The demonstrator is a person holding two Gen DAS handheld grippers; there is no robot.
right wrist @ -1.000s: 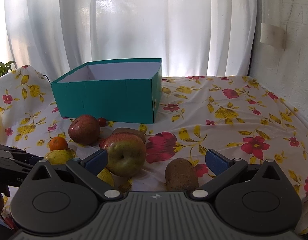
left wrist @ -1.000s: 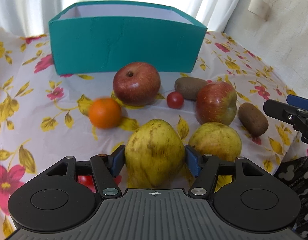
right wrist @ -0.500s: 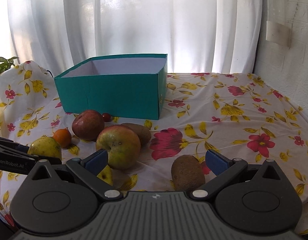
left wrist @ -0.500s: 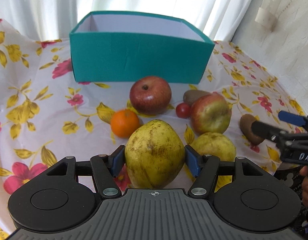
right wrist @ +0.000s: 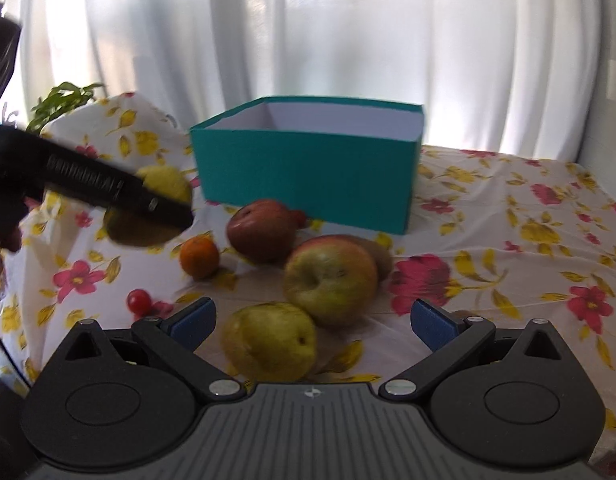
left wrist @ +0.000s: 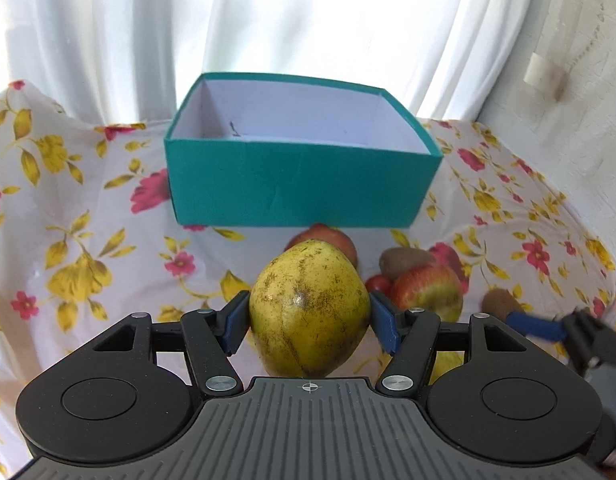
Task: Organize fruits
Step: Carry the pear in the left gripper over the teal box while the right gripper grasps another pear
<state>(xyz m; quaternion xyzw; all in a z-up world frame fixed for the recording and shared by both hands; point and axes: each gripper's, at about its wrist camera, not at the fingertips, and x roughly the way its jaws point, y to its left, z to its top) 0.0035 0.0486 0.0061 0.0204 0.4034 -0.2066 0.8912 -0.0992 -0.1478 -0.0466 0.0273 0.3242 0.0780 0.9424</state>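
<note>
My left gripper [left wrist: 310,316] is shut on a yellow-green pear [left wrist: 308,308] and holds it in the air in front of the teal box [left wrist: 300,184], whose white inside looks empty. The right wrist view shows that pear [right wrist: 164,184] in the left gripper [right wrist: 108,192], left of the box [right wrist: 308,176]. My right gripper [right wrist: 312,320] is open and empty above a second pear [right wrist: 270,340] and a red-green apple [right wrist: 330,278]. A dark red apple [right wrist: 262,230], an orange [right wrist: 199,257] and cherry tomatoes [right wrist: 139,300] lie on the cloth.
The flowered tablecloth [right wrist: 508,240] covers the table. Kiwis [left wrist: 404,262] [left wrist: 500,304] lie to the right of the fruit group. White curtains [right wrist: 348,40] hang behind the box. A wall [left wrist: 580,60] stands at the right.
My left gripper has lifted the pear off the cloth and risen, so the box's inside now shows. My right gripper has shifted left and forward over the second pear and apple.
</note>
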